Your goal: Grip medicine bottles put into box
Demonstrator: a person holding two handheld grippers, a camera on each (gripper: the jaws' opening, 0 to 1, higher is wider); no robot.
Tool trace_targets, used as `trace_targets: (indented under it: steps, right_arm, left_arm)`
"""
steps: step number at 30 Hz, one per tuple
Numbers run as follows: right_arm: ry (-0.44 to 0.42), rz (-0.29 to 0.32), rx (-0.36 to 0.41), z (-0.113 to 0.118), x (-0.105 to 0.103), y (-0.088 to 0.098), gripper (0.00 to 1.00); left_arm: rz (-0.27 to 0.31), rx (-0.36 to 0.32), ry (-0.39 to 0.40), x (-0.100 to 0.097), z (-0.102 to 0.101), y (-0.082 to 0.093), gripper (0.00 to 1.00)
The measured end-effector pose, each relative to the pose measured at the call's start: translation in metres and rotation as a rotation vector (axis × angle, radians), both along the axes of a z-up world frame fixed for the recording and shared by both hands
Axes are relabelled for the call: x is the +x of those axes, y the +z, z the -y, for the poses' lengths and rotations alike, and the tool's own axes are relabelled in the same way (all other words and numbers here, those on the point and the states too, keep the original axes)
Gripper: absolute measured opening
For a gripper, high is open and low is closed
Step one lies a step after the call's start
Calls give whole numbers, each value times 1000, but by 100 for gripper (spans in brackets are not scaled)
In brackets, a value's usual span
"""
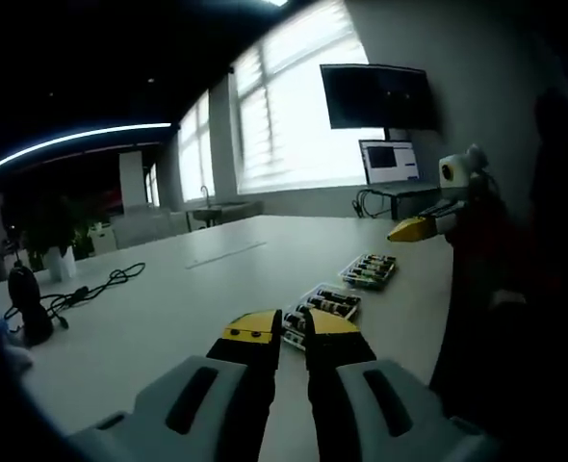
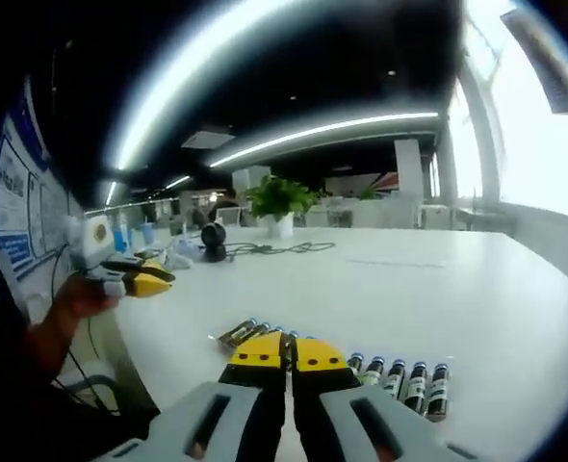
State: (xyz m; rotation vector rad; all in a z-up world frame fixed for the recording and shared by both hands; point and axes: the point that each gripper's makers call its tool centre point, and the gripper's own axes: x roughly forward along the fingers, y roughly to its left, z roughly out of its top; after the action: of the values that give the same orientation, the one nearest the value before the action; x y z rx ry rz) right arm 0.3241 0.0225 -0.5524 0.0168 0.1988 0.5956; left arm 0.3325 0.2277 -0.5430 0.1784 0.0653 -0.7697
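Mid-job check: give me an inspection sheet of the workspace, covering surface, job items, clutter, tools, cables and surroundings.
Surface: large white table, mostly bare.
Job's things: two clear trays of small dark medicine bottles, one farther, one just beyond the left tool; right gripper view shows a row of bottles and a few lying loose. Box: cannot make one out.
Clutter: small black device near the table's far edge.
Grippers: left tool jaws slightly apart, empty; right tool jaws together, empty.
Cables: black cable trailing from the device.
Surroundings: wall monitor, laptop, bright windows, potted plant.
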Motion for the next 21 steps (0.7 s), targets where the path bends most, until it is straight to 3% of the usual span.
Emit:
trace_targets:
  steps: [9,21]
  right_arm:
    - [-31,-1,-2,32,-15,-4,0]
    - [-65,6,-2,63,-34,-16,0]
  left_arm:
    - [-7,5,14,-2,4,-5,4]
    - [-22,-54,33,-15,-2,-3,4]
